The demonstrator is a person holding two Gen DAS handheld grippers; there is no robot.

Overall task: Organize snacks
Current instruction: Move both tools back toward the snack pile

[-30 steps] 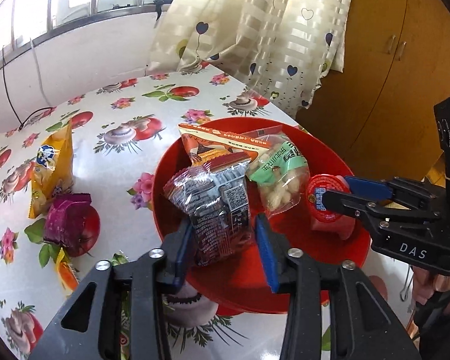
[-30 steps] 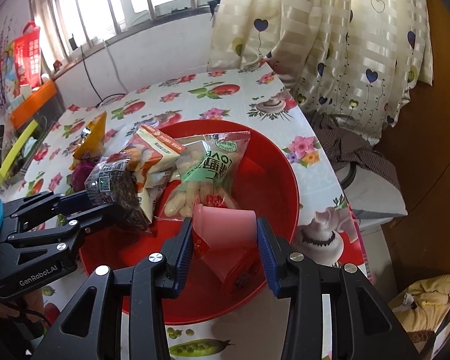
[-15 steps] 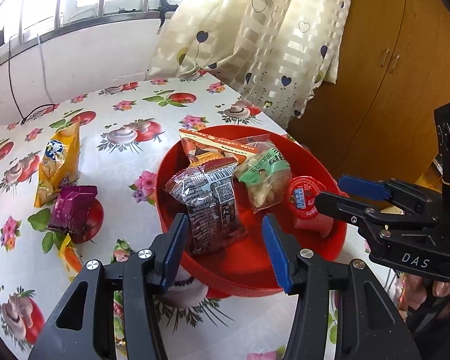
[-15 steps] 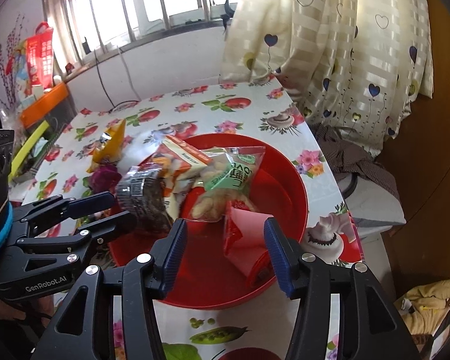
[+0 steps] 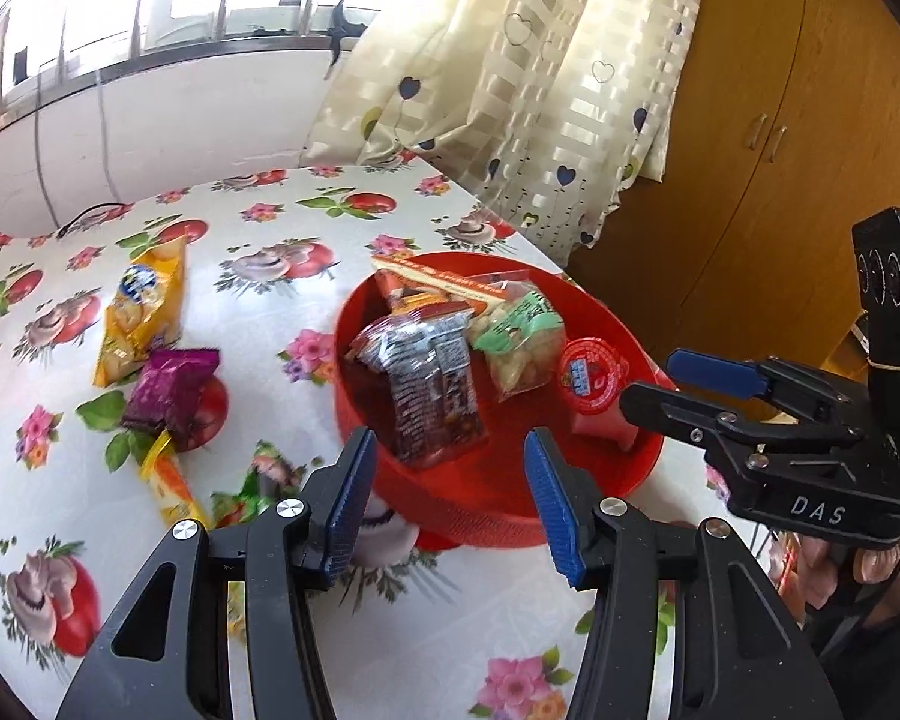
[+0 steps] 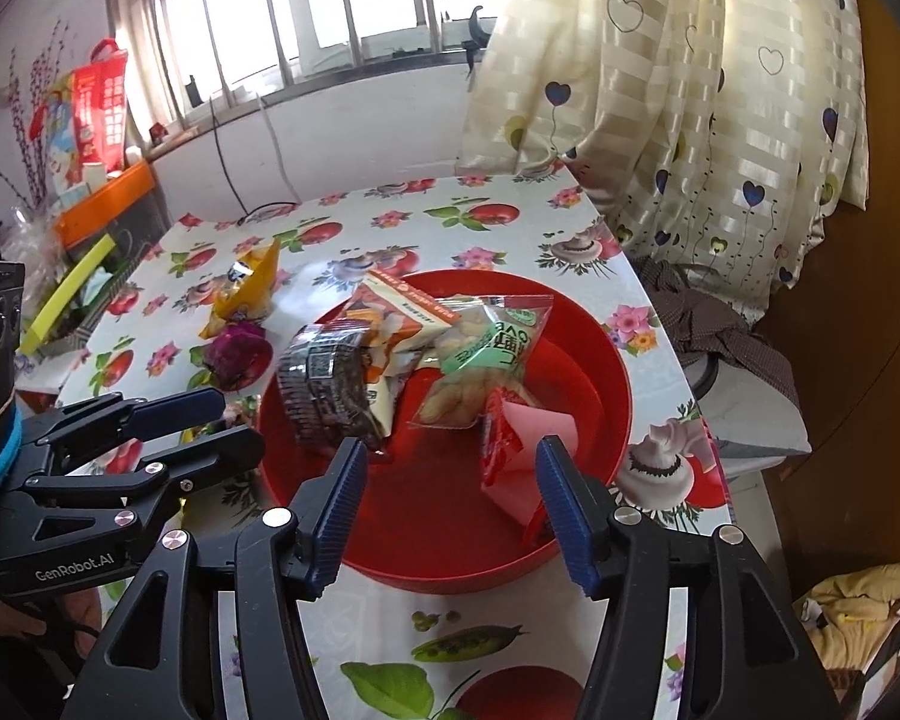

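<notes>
Left tool (image 5: 447, 474) spread, empty; jaws just opened off dark packet (image 5: 429, 396) in red bowl (image 5: 486, 510). Right tool (image 6: 450, 501) spread, empty, jaws just opened; pink packet (image 6: 525, 450) at 1 o'clock.

Place: you are working in a lived-in home, at a table beside a window.
Table: a glossy oilcloth (image 5: 282, 192) printed with tomatoes, mushrooms and flowers covers it.
Window: a barred window (image 6: 330, 6) with a cream striped curtain dotted with hearts (image 6: 690, 90).
Furniture: a wooden cupboard with small metal handles (image 5: 768, 138).
Clutter: a red printed gift bag (image 6: 90, 114) on an orange shelf (image 6: 105, 204); rumpled brown checked cloth (image 6: 714, 324).
</notes>
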